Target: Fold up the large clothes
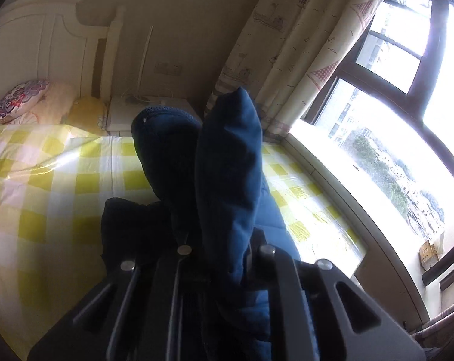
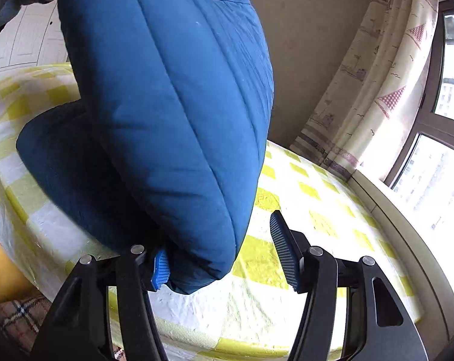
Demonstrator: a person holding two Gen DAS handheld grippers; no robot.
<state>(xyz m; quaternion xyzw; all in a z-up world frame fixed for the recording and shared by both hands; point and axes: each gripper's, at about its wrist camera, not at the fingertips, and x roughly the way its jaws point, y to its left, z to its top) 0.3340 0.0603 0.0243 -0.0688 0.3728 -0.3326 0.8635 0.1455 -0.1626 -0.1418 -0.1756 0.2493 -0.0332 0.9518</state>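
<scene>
While the left claw (image 1: 196, 249) is clenched on the blue padded jacket (image 2: 172, 114), lifting it above the bed (image 2: 302, 198), the right claw (image 2: 220, 258) stands released beside its lower fold.

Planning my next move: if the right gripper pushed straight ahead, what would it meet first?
Probably the blue jacket hanging between its open fingers, already against the left pad; behind it lies the checked bed cover.

left gripper (image 1: 214, 258) clamped on blue padded garment (image 1: 227, 162), fabric bunched up between jaws and rising ahead of them. below: bed with yellow-white checked cover (image 1: 46, 186). patterned pillow (image 1: 19, 100) by white headboard (image 1: 37, 39). curtain (image 1: 302, 48) and bright window (image 1: 407, 120) at right.
</scene>
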